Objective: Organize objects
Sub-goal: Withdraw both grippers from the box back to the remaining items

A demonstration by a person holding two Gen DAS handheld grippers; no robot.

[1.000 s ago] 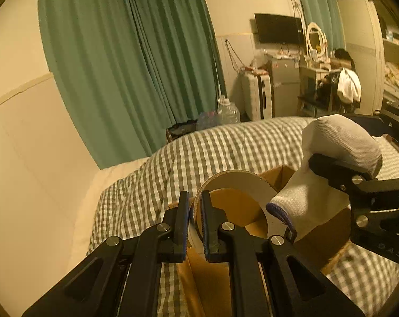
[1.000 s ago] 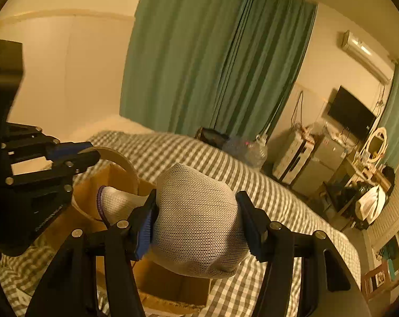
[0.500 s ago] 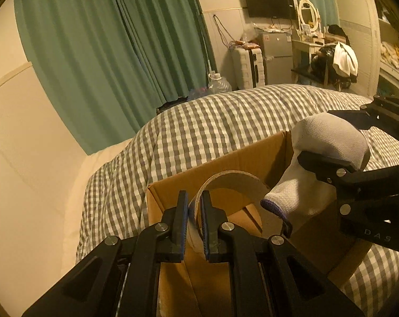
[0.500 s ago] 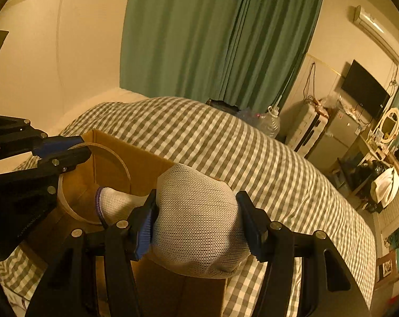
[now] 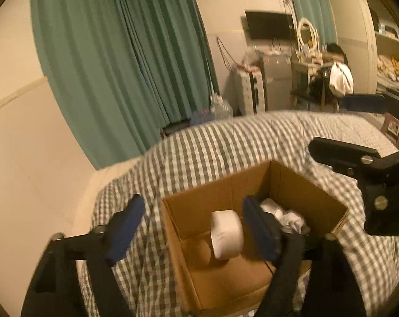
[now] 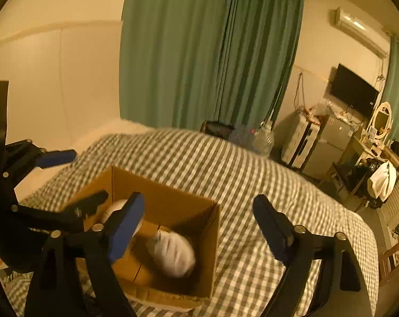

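Both grippers hover with fingers released over an open brown cardboard box [image 5: 255,237] on the grey-and-white checked bed cover [image 6: 226,169].
The left gripper [image 5: 194,229] and right gripper [image 6: 199,224] hold nothing; inside the box lie a white tape roll [image 5: 227,233] and a white knitted sock [image 6: 174,253].
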